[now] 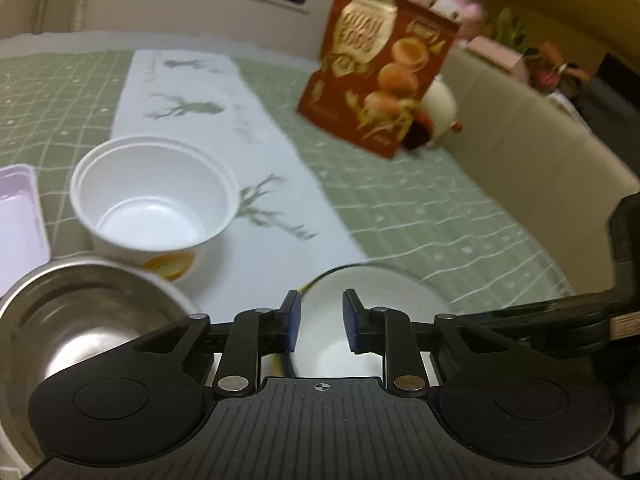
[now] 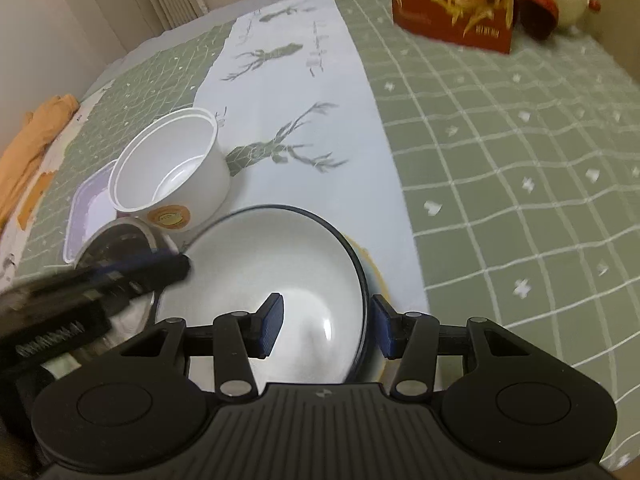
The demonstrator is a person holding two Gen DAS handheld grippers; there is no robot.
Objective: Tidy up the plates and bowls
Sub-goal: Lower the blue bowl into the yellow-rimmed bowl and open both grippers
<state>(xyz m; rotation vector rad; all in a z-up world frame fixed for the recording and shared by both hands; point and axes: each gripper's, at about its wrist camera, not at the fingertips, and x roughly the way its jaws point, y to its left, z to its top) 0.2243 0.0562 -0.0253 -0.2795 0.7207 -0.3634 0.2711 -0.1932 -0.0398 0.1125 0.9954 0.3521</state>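
A white bowl with a dark rim [image 2: 260, 264] rests on a yellow plate [image 2: 378, 280] on the deer-print runner. My right gripper [image 2: 328, 324] straddles its right rim, one pad inside and one outside, and is shut on the wall. In the left wrist view the same white bowl [image 1: 384, 288] lies under my left gripper [image 1: 322, 320]. Its left pad sits at the bowl's rim and its right pad hangs inside with a gap, so the jaws are open. A steel bowl [image 1: 80, 320] stands just left of it, with a white plastic tub [image 1: 152, 192] behind.
A pale pink tray [image 2: 86, 216] lies left of the white tub [image 2: 168, 164] and the steel bowl [image 2: 124, 236]. A red snack box [image 1: 380, 68] stands at the far right of the green checked cloth. An orange cloth [image 2: 32, 140] lies at the left edge.
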